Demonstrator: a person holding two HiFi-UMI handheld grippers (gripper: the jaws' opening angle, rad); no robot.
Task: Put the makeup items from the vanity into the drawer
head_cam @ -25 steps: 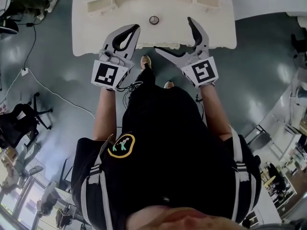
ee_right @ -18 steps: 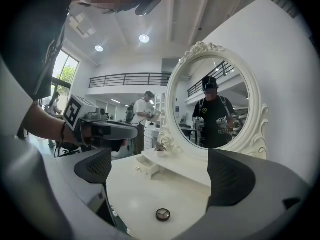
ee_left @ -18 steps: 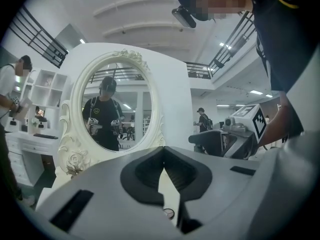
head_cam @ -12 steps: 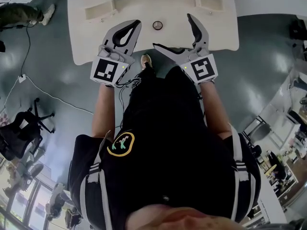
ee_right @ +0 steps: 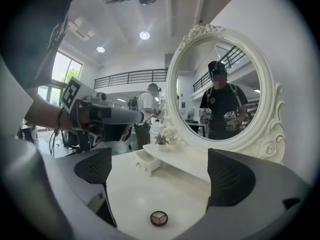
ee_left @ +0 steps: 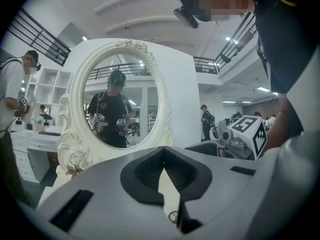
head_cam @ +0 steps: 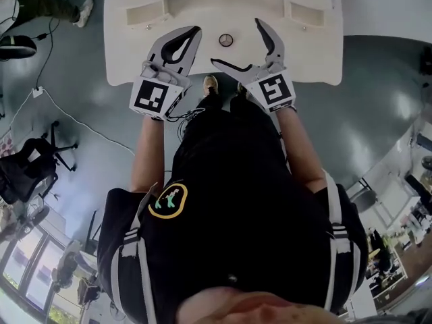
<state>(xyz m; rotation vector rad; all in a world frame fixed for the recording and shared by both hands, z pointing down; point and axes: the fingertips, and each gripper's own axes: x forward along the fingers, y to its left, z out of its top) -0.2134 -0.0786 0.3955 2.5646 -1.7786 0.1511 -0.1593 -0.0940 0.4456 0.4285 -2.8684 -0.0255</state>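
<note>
The left gripper (head_cam: 194,32) has its jaws pressed together, tips touching, with nothing between them; its own view (ee_left: 162,153) shows the two dark pads meeting in a point. Just ahead of its tips and slightly to its right, a small round compact (head_cam: 225,40) lies flat on the white vanity (head_cam: 304,52). In the left gripper view only an edge of the compact (ee_left: 173,216) peeps out below the closed jaws. Beyond those jaws stands the oval mirror (ee_left: 120,104) in its carved white frame.

The right gripper (head_cam: 235,42) is spread wide and holds nothing. In its own view (ee_right: 162,172) the pads sit far apart. The compact (ee_right: 159,218) lies low between them on the bare vanity top (ee_right: 135,194), clear of both pads. It is a dark-rimmed disc with a pale face split into three segments.

Ahead of the right gripper and to its left, a small drawer (ee_right: 147,160) appears pulled out from the raised shelf at the mirror's foot. A little flower ornament (ee_right: 161,139) stands on the shelf above it. The left gripper (ee_right: 110,116) reaches in from the left in this view, level with the right one. The mirror (ee_right: 225,86) rises ahead and to the right.
</note>
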